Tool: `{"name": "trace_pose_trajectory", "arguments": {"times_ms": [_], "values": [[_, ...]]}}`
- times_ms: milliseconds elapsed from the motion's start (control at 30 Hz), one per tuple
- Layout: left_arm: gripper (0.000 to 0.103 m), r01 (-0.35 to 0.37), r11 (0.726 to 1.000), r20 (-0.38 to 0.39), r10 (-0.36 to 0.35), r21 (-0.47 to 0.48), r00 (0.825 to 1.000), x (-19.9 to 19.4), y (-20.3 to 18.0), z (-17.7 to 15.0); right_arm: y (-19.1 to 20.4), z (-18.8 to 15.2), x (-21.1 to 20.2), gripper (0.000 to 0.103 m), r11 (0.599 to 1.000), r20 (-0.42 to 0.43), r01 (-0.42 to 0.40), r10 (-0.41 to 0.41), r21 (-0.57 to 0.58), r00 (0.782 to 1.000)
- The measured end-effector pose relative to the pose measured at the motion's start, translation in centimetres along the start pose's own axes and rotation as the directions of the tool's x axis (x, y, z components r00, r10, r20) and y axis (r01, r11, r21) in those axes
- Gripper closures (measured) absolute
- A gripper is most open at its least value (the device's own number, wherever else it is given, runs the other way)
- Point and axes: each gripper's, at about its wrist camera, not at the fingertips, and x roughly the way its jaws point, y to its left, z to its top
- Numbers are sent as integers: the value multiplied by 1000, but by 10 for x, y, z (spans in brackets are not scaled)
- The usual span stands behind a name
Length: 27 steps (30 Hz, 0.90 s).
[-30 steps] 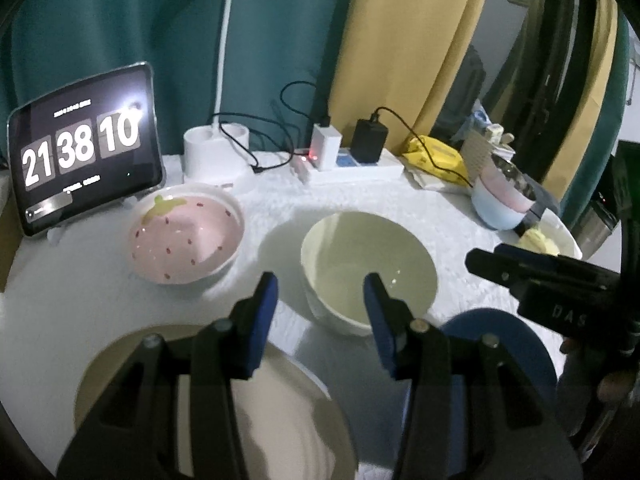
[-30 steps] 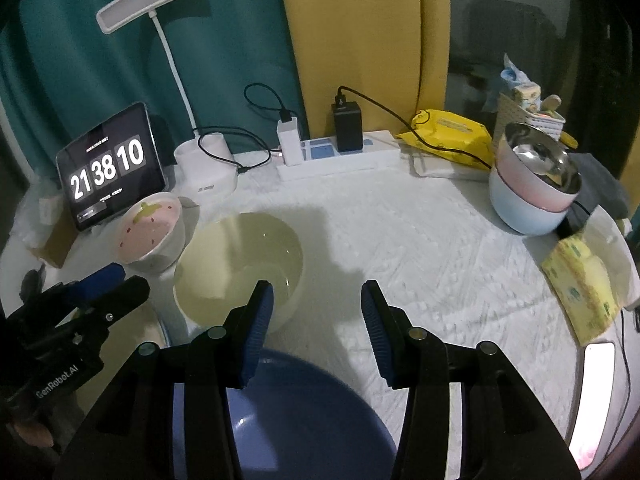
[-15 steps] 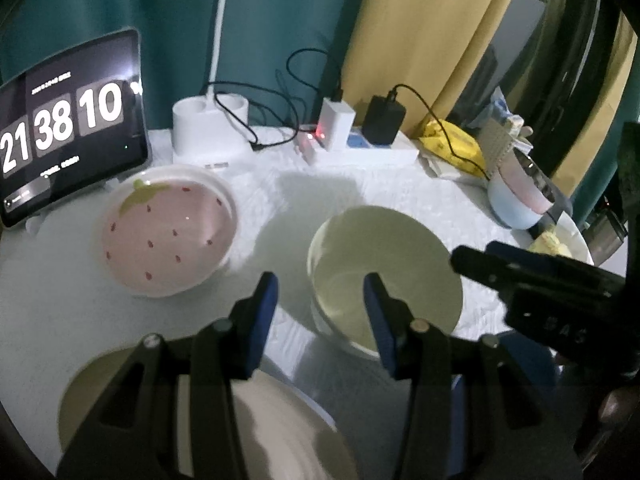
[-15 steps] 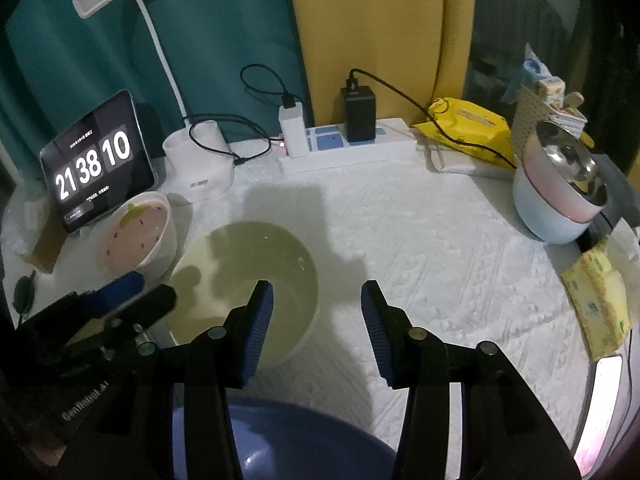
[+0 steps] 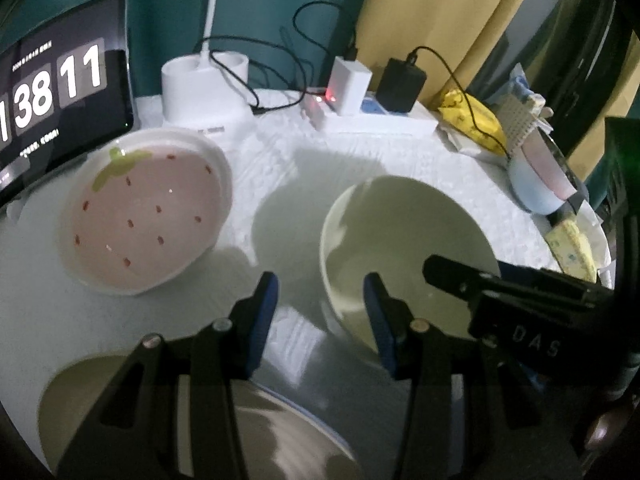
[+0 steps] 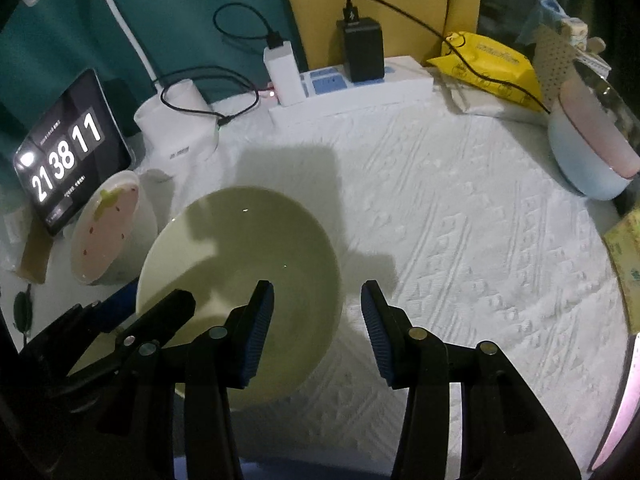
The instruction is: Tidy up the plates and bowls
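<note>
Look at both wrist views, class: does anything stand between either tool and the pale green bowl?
Nothing visible does. The pale green bowl sits empty on the white cloth, and both open tools, the right tool and the left tool, hang right at its rim. The strawberry bowl stands apart, off to the side.

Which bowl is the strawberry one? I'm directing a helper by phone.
Find the tablet clock at the table's back left. The strawberry bowl sits right in front of it, left of the pale green bowl. Only it has a pink inside with red seeds and a green leaf.
</note>
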Motion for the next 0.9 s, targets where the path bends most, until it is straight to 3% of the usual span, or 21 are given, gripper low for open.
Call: {"name": "trace_pose_trajectory", "arguments": {"times_ms": [167,233,300,367,567,900], "values": [[57,-2,1000,7,1,25,1000,3,-4,0,-4,0,7,56,1000,-20,-9,9,8,1000],[58,3,999,10,-3,34,1000,3,-6,0,-6,0,8,61,1000,-27,-23,24,11,999],[63,16,999,10,-16,44,1000,4,-8,0,-3,-2,10,73,999,-30,-31,31,-9,999],[69,27,998,12,-28,58,1000,4,-11,0,1,-3,10,75,1000,-19,-9,8,-30,1000],[73,20,998,23,-21,52,1000,3,-9,-1,0,-3,7,78,999,-2,-7,7,-34,1000],[73,19,998,80,-24,62,996,-16,-11,0,7,-3,-15,78,998,75,3,1,-61,997]]}}
